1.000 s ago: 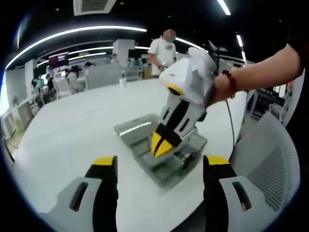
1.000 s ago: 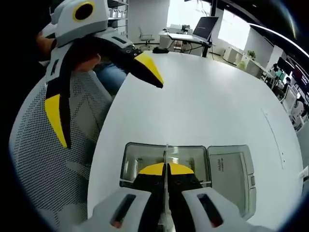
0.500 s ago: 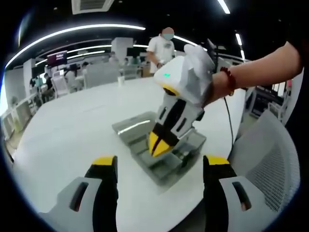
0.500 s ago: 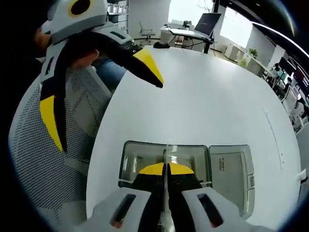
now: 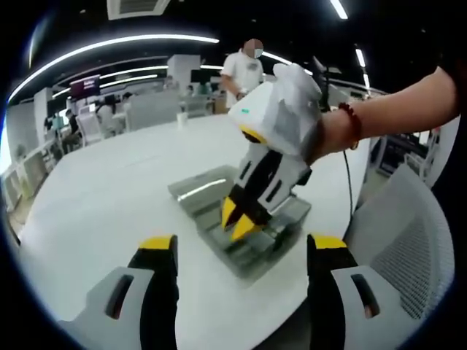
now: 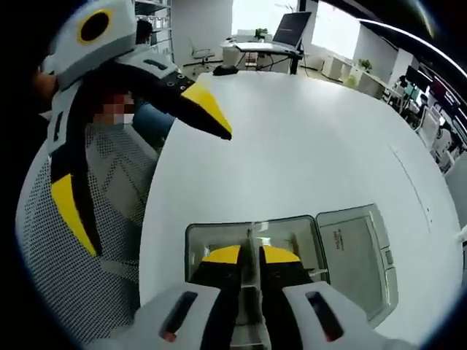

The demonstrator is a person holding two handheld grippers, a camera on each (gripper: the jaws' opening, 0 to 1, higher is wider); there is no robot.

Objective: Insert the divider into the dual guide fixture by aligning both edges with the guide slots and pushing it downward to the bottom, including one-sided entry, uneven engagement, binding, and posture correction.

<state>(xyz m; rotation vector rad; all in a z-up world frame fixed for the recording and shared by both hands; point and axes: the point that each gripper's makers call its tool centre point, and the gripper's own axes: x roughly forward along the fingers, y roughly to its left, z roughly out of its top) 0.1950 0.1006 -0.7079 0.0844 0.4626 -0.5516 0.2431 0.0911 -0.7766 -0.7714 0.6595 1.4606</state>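
Right claw (image 6: 250, 255) clenches the thin divider (image 6: 250, 235) upright over the grey fixture (image 6: 292, 233) on the counter (image 6: 306, 146); left claw (image 6: 139, 175) hovers released. Best keep the sheet level, seat both edges, then press straight down.

left gripper view low, facing across the table (image 5: 109, 189), right gripper view close above, both sharing the fixture (image 6: 350, 251)
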